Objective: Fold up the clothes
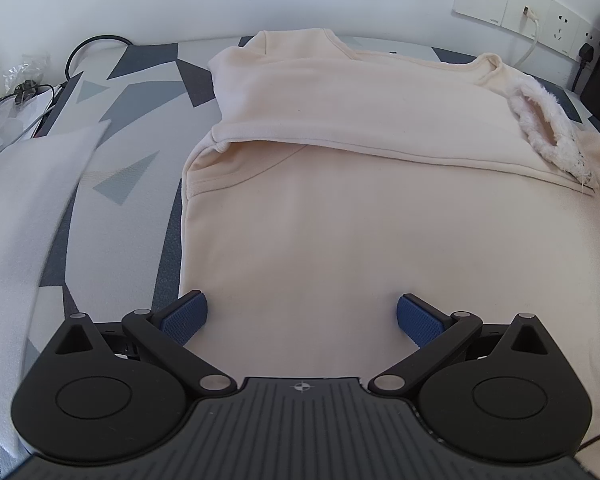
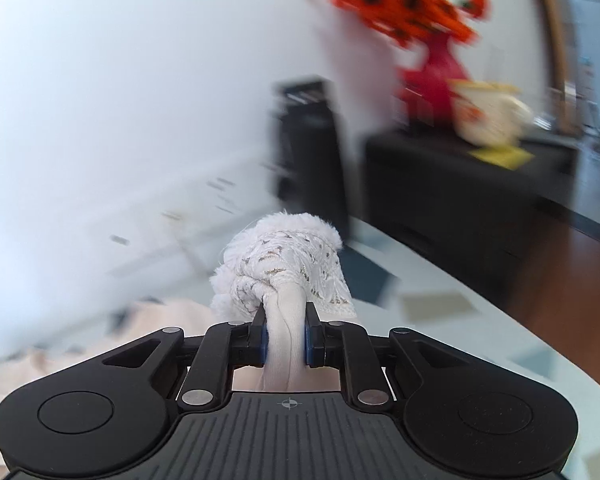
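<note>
**Sleeve fold in hand, right side carrying**

On the patterned desk point(image 1: 140, 128) the cream sweater point(image 1: 340, 240) lies flat, one sleeve point(image 1: 340, 120) already laid across its chest, fluffy cuff point(image 1: 548, 128) at the far side. Left tongs point(image 1: 302, 320) hover over the lower body panel, jaws spread wide, holding nothing. Right tongs point(image 2: 286, 338) are clamped on a bunched sleeve just behind its lace-and-fur cuff point(image 2: 288, 272); background blurred, so likely mid-swing.

Judgement: a sleeve is being carried over. To do it well, keep the pull low and even, lay the sleeve straight across, and let the left tongs pin the body so it doesn't drag or wrinkle.
</note>
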The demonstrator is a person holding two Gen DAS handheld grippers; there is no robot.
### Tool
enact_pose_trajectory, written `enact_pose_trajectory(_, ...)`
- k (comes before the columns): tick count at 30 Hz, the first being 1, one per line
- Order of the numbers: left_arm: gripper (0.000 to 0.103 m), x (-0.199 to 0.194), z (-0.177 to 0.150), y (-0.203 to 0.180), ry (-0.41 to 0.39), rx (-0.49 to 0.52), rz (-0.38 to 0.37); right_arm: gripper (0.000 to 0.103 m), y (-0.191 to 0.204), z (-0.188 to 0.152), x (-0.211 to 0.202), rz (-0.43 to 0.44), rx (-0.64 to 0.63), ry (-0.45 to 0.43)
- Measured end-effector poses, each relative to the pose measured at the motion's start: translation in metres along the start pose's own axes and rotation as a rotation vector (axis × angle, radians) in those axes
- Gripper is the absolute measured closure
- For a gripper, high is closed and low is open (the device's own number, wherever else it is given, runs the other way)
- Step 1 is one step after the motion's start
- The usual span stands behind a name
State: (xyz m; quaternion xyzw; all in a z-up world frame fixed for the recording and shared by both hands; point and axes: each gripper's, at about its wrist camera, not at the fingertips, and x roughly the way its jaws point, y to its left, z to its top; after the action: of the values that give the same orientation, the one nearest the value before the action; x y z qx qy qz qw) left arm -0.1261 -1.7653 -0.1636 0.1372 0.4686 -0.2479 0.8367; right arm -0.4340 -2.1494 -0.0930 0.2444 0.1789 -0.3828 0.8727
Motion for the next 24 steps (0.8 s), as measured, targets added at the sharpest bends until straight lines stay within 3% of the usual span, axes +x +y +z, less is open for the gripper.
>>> enact_pose_trajectory(3,0.0,-0.001,-0.002,0.002,-0.005,0.005,-0.005,0.089,0.043,0.018,0.002,0.175,-0.043,-0.017)
enact_pose_trajectory(7,0.0,-0.001,-0.004,0.003,-0.013,0.01,-0.009,0.089,0.109,0.007,0.019,0.379,-0.172,0.093)
enact_pose_trajectory(10,0.0,-0.002,-0.005,0.003,-0.02,0.013,-0.012,0.089,0.149,-0.019,0.037,0.482,-0.281,0.225)
enact_pose_trajectory(17,0.0,-0.004,-0.009,0.005,-0.033,0.022,-0.024,0.089,0.19,-0.096,0.063,0.471,-0.482,0.421)
enact_pose_trajectory(24,0.0,-0.004,-0.008,0.006,-0.028,0.022,-0.025,0.088,0.181,-0.107,0.056,0.481,-0.458,0.446)
